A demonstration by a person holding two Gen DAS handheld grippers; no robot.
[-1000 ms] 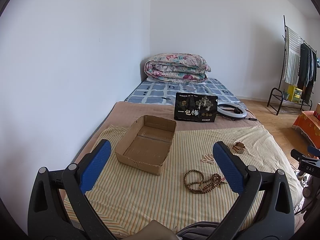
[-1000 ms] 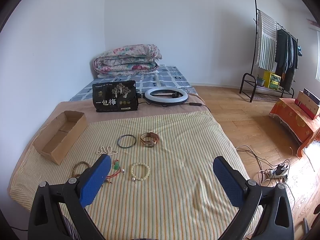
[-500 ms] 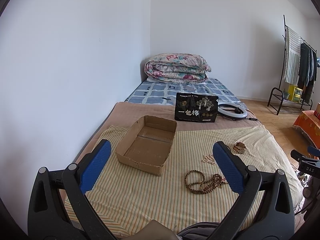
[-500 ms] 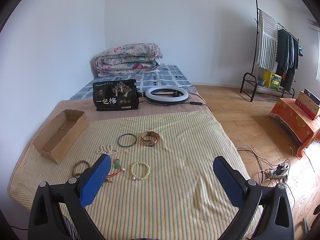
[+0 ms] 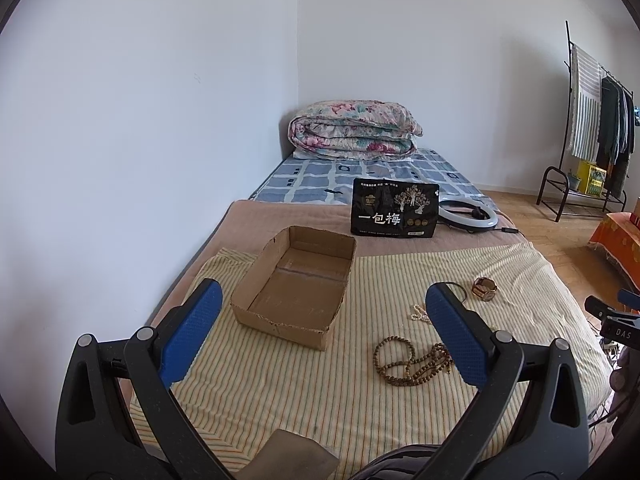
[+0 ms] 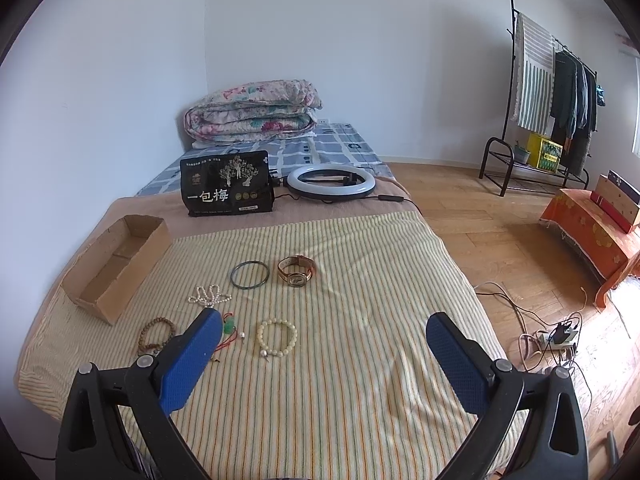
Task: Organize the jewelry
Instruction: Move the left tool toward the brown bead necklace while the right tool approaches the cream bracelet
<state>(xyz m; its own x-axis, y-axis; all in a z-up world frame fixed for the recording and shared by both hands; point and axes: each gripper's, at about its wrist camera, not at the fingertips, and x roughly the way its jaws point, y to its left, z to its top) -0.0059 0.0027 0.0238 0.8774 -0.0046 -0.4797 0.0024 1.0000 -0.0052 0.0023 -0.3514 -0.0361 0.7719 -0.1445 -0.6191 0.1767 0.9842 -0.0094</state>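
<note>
Jewelry lies on a striped cloth (image 6: 360,360) on a bed. An open cardboard box (image 5: 296,288) (image 6: 116,268) sits at the left. Brown wooden beads (image 5: 412,360) (image 6: 156,334), a pearl string (image 6: 210,294), a dark bangle (image 6: 249,275), a watch (image 6: 297,272) (image 5: 485,289), a white bead bracelet (image 6: 277,338) and a green pendant on red cord (image 6: 229,328) lie to the box's right. My left gripper (image 5: 320,320) is open and empty above the box's near edge. My right gripper (image 6: 324,350) is open and empty above the cloth, near the bracelet.
A black printed bag (image 6: 226,188) stands behind the cloth, with a ring light (image 6: 331,180) beside it. A folded quilt (image 6: 252,110) lies at the bed's head by the wall. A clothes rack (image 6: 556,100), an orange-covered stand (image 6: 592,236) and floor cables (image 6: 556,336) are at the right.
Both views have shifted very slightly; the box and jewelry appear a touch lower and to the right. Nothing was taken hold of or moved.
</note>
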